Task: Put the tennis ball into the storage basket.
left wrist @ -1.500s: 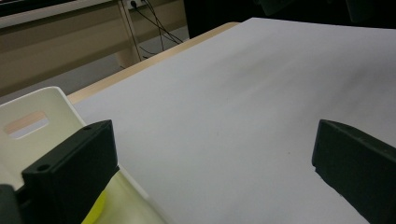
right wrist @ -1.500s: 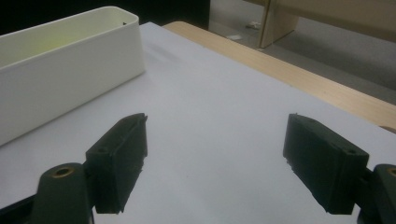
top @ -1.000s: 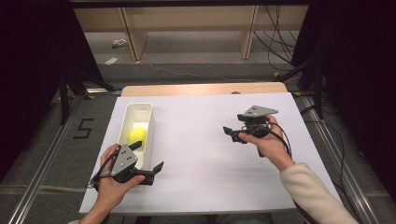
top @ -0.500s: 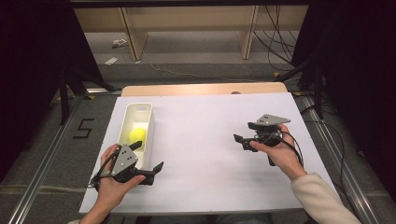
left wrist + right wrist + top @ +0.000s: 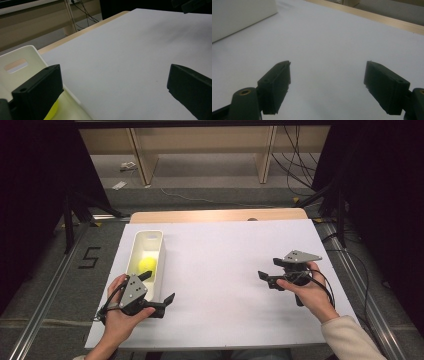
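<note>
We start with the yellow ball (image 5: 147, 265), which lies inside the long white bin (image 5: 159, 240) at the left side of the table, about midway along the bin's length. From the high view we see its round shape plainly. In the left gripper view only a yellow sliver (image 5: 52, 113) peeks out beside the near jaw, but that view gives us the slotted handle hole in the bin's end wall (image 5: 22, 60), which we cannot make out from above.

The left gripper (image 5: 159, 288) is held at the near end of the bin. Its jaws stand wide apart with nothing between them. One jaw reaches over the bin's near end, close to the ball. The other hangs over the bare white sheet (image 5: 225, 270) just beside the bin's outer wall. We cannot tell whether that near jaw touches the ball or the rim.

The right gripper (image 5: 269, 274) is well apart from the bin, over the right part of the sheet, held in the person's right hand (image 5: 307, 292). Its own view shows both jaws spread wide over plain white surface (image 5: 327, 57), empty, with the bin's side wall (image 5: 239, 17) far off at the upper left and the table's wooden edge (image 5: 387, 21) beyond.
</note>
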Demonstrator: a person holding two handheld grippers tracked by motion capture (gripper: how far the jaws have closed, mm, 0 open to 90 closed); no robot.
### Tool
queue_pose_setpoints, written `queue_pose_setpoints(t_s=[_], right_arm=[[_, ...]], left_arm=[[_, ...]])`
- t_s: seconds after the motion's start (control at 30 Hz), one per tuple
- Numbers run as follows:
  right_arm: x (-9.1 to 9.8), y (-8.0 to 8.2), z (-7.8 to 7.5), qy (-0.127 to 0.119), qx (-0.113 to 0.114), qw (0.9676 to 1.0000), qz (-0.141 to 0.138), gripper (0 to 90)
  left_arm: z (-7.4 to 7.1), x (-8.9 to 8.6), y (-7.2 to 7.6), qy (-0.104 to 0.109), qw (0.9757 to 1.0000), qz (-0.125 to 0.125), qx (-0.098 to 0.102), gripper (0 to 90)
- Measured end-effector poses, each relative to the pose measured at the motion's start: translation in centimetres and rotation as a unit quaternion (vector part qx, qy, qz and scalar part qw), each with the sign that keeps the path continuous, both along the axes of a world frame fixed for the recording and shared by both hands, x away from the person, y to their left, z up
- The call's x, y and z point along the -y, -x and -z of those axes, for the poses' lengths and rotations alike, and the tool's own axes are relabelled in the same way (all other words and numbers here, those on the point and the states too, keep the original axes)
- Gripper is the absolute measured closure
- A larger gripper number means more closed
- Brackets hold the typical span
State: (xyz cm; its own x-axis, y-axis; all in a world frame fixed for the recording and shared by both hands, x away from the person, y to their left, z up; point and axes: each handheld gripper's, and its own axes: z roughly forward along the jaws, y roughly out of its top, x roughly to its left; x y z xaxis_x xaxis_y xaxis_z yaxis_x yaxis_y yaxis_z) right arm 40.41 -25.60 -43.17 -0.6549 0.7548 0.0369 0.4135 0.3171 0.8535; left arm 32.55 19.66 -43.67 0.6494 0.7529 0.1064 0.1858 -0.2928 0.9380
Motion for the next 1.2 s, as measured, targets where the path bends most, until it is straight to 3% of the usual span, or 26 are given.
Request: queue_pose_setpoints(t_s=[0.83,1.2], right_arm=[[2.3,3.0,0.5,-0.007,0.015,0.9999,-0.001,20.7],[2.2,3.1,0.4,-0.015,0.026,0.9995,-0.007,20.3]], left_arm=[[-0.1,0.0,0.1,0.001,1.0,0.003,0.001,0.0],[-0.1,0.0,0.1,0.002,1.0,0.003,0.001,0.0]])
